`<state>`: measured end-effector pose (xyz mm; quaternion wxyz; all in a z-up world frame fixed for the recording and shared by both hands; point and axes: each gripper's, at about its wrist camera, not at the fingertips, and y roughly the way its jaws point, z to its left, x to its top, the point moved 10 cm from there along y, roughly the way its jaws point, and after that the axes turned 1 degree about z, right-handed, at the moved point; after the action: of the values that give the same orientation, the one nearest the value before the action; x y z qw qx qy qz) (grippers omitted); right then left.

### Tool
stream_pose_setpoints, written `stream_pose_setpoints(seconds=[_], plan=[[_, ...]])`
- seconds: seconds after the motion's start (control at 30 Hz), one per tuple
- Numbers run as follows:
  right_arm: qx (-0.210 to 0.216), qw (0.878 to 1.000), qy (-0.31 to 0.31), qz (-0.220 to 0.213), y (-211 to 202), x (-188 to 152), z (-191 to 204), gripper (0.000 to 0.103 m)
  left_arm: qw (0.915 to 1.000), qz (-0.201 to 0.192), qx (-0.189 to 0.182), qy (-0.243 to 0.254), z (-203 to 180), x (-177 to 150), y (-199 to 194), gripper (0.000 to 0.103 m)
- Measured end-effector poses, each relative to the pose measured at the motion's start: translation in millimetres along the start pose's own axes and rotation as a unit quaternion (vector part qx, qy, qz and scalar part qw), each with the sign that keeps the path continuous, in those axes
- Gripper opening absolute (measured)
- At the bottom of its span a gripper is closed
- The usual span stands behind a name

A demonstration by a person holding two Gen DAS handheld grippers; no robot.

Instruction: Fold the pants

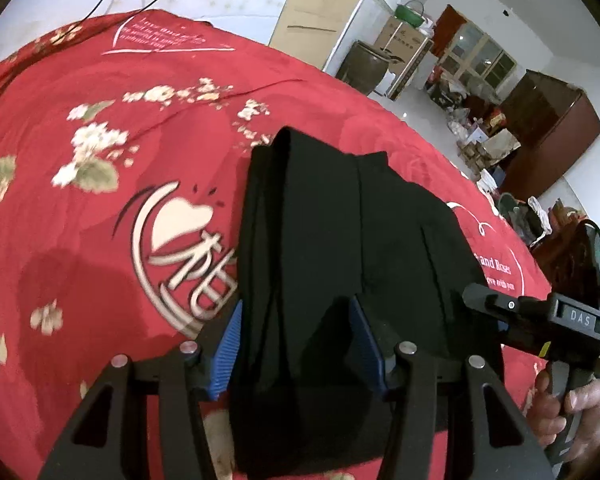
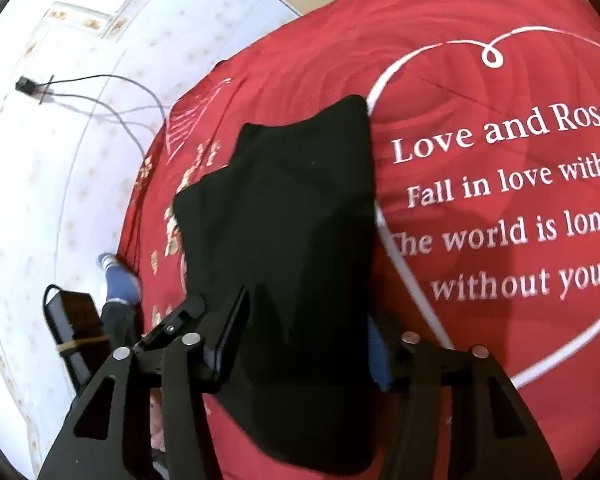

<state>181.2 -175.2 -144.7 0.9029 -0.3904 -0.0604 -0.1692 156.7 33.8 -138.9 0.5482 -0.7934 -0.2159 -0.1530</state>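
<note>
Left wrist view, starting left of the black pants [image 1: 324, 240]: red bedspread [image 1: 80, 240] with white flower print and a white emblem, touching the pants' left edge. Centre: pants bunched into vertical folds, lying on the bedspread, near end running in between the blue ribbed pads [image 1: 226, 352] of the left gripper [image 1: 296, 344]. Jaws fairly wide apart with cloth filling the gap; cannot tell if actually pinched. Right of pants: right gripper [image 1: 476, 296] seen side-on at the pants' right edge, hand [image 1: 572, 412] around its handle; opening not readable from here. Farther right, beyond the bed: brown cabinet [image 1: 552, 128] and clutter.

Right wrist view, left of the pants [image 2: 284, 248]: white patterned floor [image 2: 40, 180], black cables [image 2: 112, 100], blue-and-white shoe [image 2: 118, 276] beside the bed edge. Centre: pants on the bedspread [image 2: 500, 340], near end between the right gripper [image 2: 304, 340] fingers, spread about the cloth's width; actual grip unclear. Right of pants: white heart outline with "Love and Roses" text [image 2: 504, 128].
</note>
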Motion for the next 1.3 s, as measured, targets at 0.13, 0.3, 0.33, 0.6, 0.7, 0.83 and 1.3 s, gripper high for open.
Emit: stream_pose_setpoints(seconds=[0.13,0.3,0.33,0.6,0.7,0.83,1.3], plan=[[-0.005,1.0,-0.005,-0.007,2,4,-1,0.04,1.0,-0.006,0.001,-0.003,-1,8,5,0.056],[-0.01,1.0,-0.005,-0.01,-3,3,-2,0.023,0.9998,-0.009,0.016,0.004,-7,3,-1,0.045],[-0.009,1.0,-0.01,-0.013,-4,2,1,0.02,0.9995,-0.012,0.027,0.012,-9,3,-3,0.043],[-0.025,0.999,-0.024,-0.013,-2,2,2,0.019,0.9954,-0.02,0.073,0.059,-22,7,-12,0.029],[-0.025,0.998,-0.045,-0.02,-7,2,12,0.017,0.995,-0.021,0.072,0.065,-29,7,-20,0.023],[-0.015,0.997,-0.071,-0.028,-21,-5,31,0.017,0.9945,-0.021,0.072,0.073,-39,2,-34,0.022],[0.01,0.996,-0.089,-0.029,-36,-27,73,0.017,0.9943,-0.028,0.071,0.075,-26,16,-69,0.022]])
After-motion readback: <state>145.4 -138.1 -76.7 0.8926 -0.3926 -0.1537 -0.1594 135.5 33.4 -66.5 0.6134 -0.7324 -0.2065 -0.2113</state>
